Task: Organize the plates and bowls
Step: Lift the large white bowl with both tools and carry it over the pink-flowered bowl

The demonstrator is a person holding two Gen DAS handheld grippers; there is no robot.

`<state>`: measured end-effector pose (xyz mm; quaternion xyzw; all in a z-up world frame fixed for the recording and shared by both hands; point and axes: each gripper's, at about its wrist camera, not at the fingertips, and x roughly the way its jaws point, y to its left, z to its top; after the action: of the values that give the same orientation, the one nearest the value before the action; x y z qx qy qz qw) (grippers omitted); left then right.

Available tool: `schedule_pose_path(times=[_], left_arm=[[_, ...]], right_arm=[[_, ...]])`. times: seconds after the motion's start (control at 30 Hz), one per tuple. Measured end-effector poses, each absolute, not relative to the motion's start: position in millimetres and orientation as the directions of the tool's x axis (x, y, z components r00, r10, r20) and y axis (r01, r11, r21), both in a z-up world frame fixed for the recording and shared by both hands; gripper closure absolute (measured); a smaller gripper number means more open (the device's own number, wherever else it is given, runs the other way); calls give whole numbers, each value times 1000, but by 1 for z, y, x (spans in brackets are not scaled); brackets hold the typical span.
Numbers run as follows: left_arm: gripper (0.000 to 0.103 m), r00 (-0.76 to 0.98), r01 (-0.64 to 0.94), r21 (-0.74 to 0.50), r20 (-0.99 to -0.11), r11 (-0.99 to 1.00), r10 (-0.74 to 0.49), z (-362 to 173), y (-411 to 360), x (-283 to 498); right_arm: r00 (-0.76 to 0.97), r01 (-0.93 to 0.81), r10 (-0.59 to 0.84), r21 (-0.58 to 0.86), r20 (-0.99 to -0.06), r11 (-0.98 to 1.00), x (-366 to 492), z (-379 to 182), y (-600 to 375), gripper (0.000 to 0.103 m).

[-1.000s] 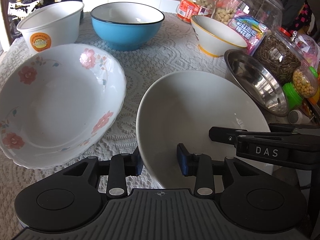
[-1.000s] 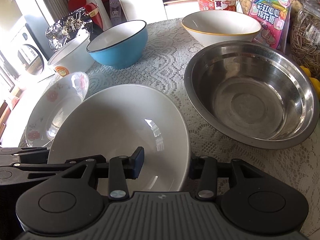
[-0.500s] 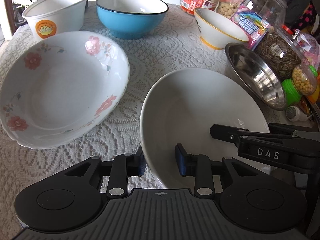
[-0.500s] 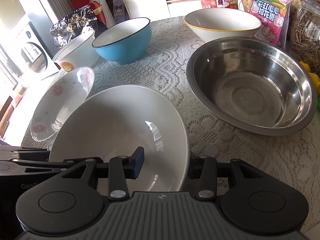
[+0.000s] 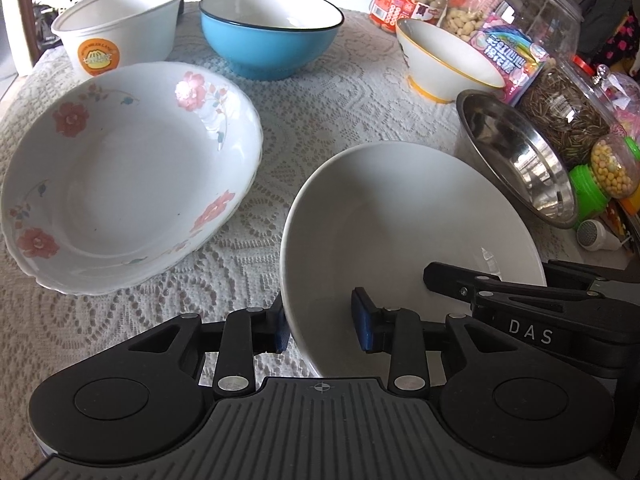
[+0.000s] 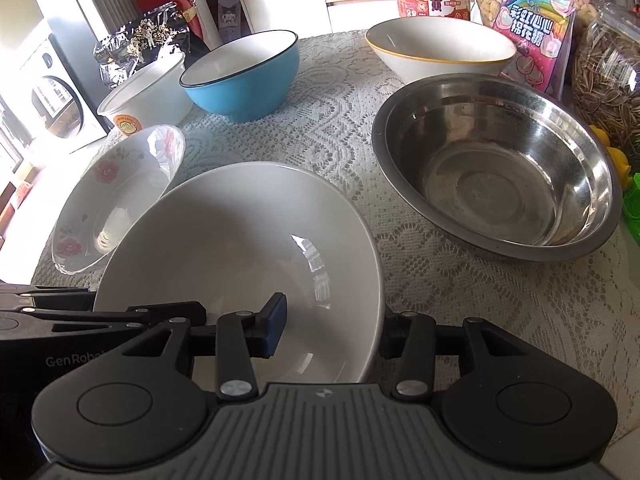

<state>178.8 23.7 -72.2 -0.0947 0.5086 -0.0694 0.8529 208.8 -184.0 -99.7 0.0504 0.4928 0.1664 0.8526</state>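
Observation:
A plain white bowl (image 5: 404, 220) is held by both grippers above the lace tablecloth. My left gripper (image 5: 320, 326) is shut on its near left rim, one pad inside and one outside. My right gripper (image 6: 332, 330) is shut on its near right rim; the white bowl (image 6: 240, 248) fills the lower left of that view. A flowered bowl (image 5: 120, 168) lies to the left, also in the right wrist view (image 6: 116, 196). A steel bowl (image 6: 496, 164) sits to the right, seen edge-on in the left wrist view (image 5: 520, 156).
At the back stand a blue bowl (image 5: 272, 32), a white tub with an orange sticker (image 5: 120, 24) and a yellow-rimmed white bowl (image 5: 444, 64). Jars of nuts and seeds (image 5: 568, 120) and a candy bag (image 6: 536, 36) crowd the right side.
Both grippers have lifted the white bowl and drawn back slightly; the other bowls sit lower and farther off in both views. The grip on the rim is unchanged.

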Motion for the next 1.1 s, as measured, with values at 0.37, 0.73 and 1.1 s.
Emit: schedule_pose_path(times=[0.37,0.73,1.1], left_arm=[[71,496,-8,-220,-848,975,-188,-64,35,175],[71,558,-24,-228,-811,973,-176,-53,54,168],[74,627,-62,-237,-765,970,-147,-33,80,159]], right_arm=[[457,-263,333,232,-825,936,210,-90,-169,59],[486,-314,336,197,-807,929,208,-71,-150,59],[530,-383,358,160,-769,910,223,-46,-118,59]])
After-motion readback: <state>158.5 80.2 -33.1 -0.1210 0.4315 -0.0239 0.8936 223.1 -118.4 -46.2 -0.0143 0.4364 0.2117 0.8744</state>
